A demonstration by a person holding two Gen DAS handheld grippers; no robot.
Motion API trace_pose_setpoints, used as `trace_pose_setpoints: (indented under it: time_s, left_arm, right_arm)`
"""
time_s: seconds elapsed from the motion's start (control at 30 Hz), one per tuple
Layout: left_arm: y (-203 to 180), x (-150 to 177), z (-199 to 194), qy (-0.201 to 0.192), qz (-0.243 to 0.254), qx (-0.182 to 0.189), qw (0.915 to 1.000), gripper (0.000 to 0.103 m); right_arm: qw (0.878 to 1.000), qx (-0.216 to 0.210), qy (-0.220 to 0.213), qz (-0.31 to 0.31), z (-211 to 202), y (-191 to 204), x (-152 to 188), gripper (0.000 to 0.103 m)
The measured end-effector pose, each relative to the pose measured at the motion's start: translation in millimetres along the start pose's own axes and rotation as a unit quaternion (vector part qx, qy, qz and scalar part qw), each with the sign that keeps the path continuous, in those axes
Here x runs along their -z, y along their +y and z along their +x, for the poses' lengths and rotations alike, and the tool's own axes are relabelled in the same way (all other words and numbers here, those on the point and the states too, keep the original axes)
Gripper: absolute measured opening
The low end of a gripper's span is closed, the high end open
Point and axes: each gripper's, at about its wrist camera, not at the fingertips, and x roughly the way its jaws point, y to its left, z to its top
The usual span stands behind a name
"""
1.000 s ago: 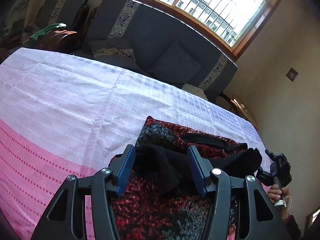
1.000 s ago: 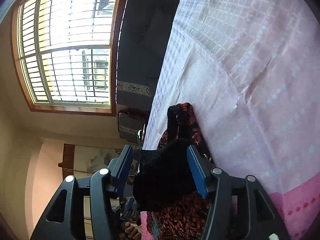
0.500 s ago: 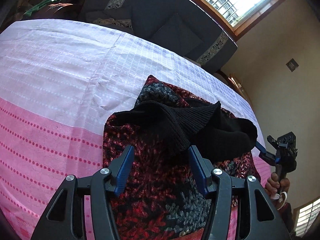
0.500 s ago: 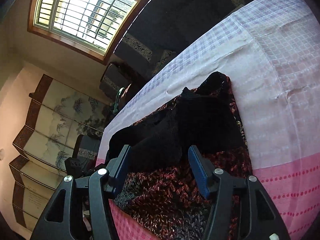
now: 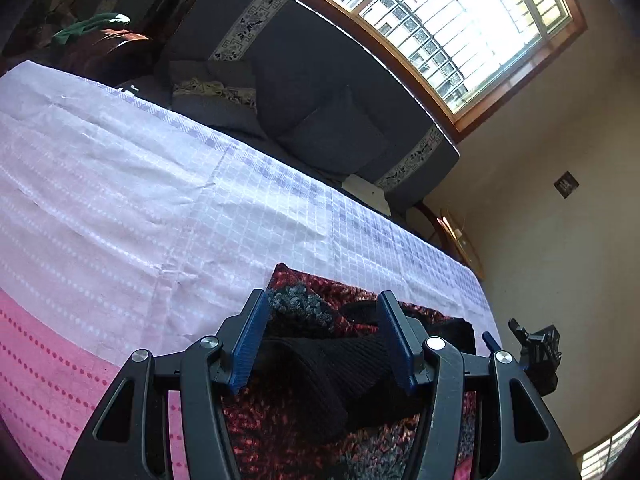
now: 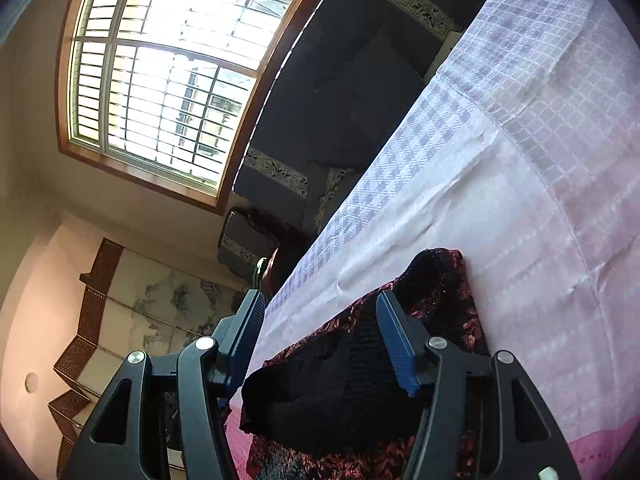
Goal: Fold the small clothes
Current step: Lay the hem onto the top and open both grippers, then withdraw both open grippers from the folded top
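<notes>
A red-and-black knitted garment [image 5: 280, 432] lies on the pink-and-lilac tablecloth [image 5: 160, 208], with a black ribbed sleeve [image 5: 320, 372] folded across it. My left gripper [image 5: 320, 300] hovers low over that sleeve, jaws apart, and its blue pads do not press on the cloth. In the right wrist view the same garment [image 6: 452, 292] and black sleeve [image 6: 332, 392] lie under my right gripper [image 6: 320, 298], which is also open and holds nothing. The right gripper [image 5: 502, 332] shows at the garment's far right end in the left wrist view.
A dark sofa [image 5: 320, 92] with cushions runs along the table's far side under a large window [image 5: 460, 20]. A green cloth [image 5: 92, 26] lies on a chair at the far left. A folding screen [image 6: 120, 320] stands by the wall. The tablecloth [image 6: 520, 160] stretches beyond the garment.
The left gripper has come forward and low over the black sleeve after drawing back. The right gripper has rolled and risen a little. Neither jaw width has changed.
</notes>
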Motion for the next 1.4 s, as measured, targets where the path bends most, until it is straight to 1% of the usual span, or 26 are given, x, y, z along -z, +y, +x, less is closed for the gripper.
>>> trace_pose_setpoints:
  time_s: [0.07, 0.13, 0.23, 0.3, 0.33, 0.37, 0.4, 0.43, 0.5, 0.57, 0.6, 0.7, 0.73, 0.77, 0.87, 0.9, 0.97, 1.0, 1.07, 1.1, 1.13, 1.17, 1.23, 1.3, 1.33, 1.4]
  left_arm:
    - [-1, 7, -7, 0.031, 0.033, -0.008, 0.9989, 0.057]
    - [-3, 19, -9, 0.08, 0.059, -0.007, 0.9951, 0.057]
    - [-11, 39, -4, 0.127, 0.08, 0.023, 0.9884, 0.057]
    - [-17, 46, 12, 0.163, 0.079, 0.043, 0.9825, 0.057]
    - [-20, 49, 23, 0.181, 0.079, 0.047, 0.9792, 0.057]
    - [-24, 51, 32, 0.186, 0.082, 0.043, 0.9781, 0.057]
    - [-27, 50, 38, 0.181, 0.085, 0.04, 0.9791, 0.057]
    - [-29, 46, 43, 0.172, 0.081, 0.046, 0.9807, 0.057]
    - [-32, 32, 46, 0.137, 0.065, 0.057, 0.9868, 0.057]
    - [-35, 14, 44, 0.079, 0.059, 0.038, 0.9944, 0.057]
    - [-36, 6, 42, 0.059, 0.055, 0.027, 0.9964, 0.057]
    - [-32, -14, 34, 0.021, 0.046, 0.008, 0.9987, 0.057]
    - [-29, -18, 28, 0.006, 0.041, -0.001, 0.9991, 0.057]
    - [-24, -21, 22, -0.002, 0.031, -0.002, 0.9995, 0.057]
    - [-5, -22, 8, 0.008, 0.003, 0.026, 0.9996, 0.058]
    - [-1, -20, 3, 0.005, 0.002, 0.021, 0.9998, 0.058]
    - [5, -12, -5, -0.003, 0.003, -0.005, 1.0, 0.059]
    - [8, -6, -8, -0.002, 0.0, -0.011, 0.9999, 0.059]
    - [5, 10, -8, 0.006, 0.007, -0.019, 0.9998, 0.059]
    - [3, 20, -10, 0.011, 0.016, -0.016, 0.9997, 0.059]
    - [-2, 28, -9, 0.019, 0.03, -0.012, 0.9993, 0.059]
    - [-8, 35, -4, 0.036, 0.045, -0.01, 0.9983, 0.059]
    - [-19, 47, 11, 0.08, 0.069, -0.011, 0.9943, 0.059]
    - [-31, 52, 27, 0.115, 0.084, 0.005, 0.9898, 0.059]
    - [-37, 51, 33, 0.123, 0.089, 0.012, 0.9883, 0.059]
    - [-48, 45, 46, 0.127, 0.091, 0.031, 0.9872, 0.06]
  right_arm:
    - [0.997, 0.011, 0.049, -0.058, 0, 20, 15, 0.057]
    - [0.99, 0.013, 0.09, -0.107, 0, 34, 34, 0.057]
    - [0.976, 0.035, 0.137, -0.165, 5, 44, 56, 0.057]
    - [0.966, 0.05, 0.164, -0.191, 14, 48, 67, 0.057]
    - [0.963, 0.059, 0.176, -0.193, 21, 47, 70, 0.057]
    - [0.961, 0.063, 0.189, -0.19, 27, 46, 72, 0.057]
    - [0.96, 0.066, 0.196, -0.187, 33, 45, 73, 0.057]
    - [0.96, 0.069, 0.196, -0.187, 36, 45, 74, 0.057]
    - [0.963, 0.068, 0.188, -0.182, 40, 43, 70, 0.058]
    - [0.969, 0.063, 0.172, -0.166, 43, 40, 61, 0.058]
    - [0.973, 0.059, 0.161, -0.154, 44, 38, 57, 0.059]
    - [0.985, 0.049, 0.122, -0.113, 40, 28, 46, 0.06]
    - [0.988, 0.044, 0.11, -0.101, 37, 24, 43, 0.061]
    - [0.99, 0.042, 0.1, -0.091, 33, 21, 40, 0.061]
    - [0.993, 0.043, 0.085, -0.075, 25, 15, 38, 0.061]
    - [0.993, 0.045, 0.081, -0.075, 22, 14, 38, 0.061]
    - [0.992, 0.057, 0.072, -0.086, 15, 17, 38, 0.061]
    - [0.991, 0.063, 0.069, -0.092, 11, 20, 38, 0.061]
    - [0.99, 0.074, 0.066, -0.104, 3, 21, 36, 0.061]
    - [0.989, 0.078, 0.07, -0.108, 0, 21, 36, 0.062]
    - [0.988, 0.079, 0.075, -0.111, -3, 20, 35, 0.062]
    - [0.987, 0.076, 0.083, -0.111, -5, 19, 35, 0.062]
    - [0.986, 0.067, 0.102, -0.111, -6, 18, 35, 0.062]
    - [0.984, 0.066, 0.12, -0.118, -1, 20, 36, 0.062]
    - [0.982, 0.064, 0.128, -0.122, 4, 21, 36, 0.062]
    - [0.979, 0.049, 0.153, -0.123, 22, 25, 34, 0.062]
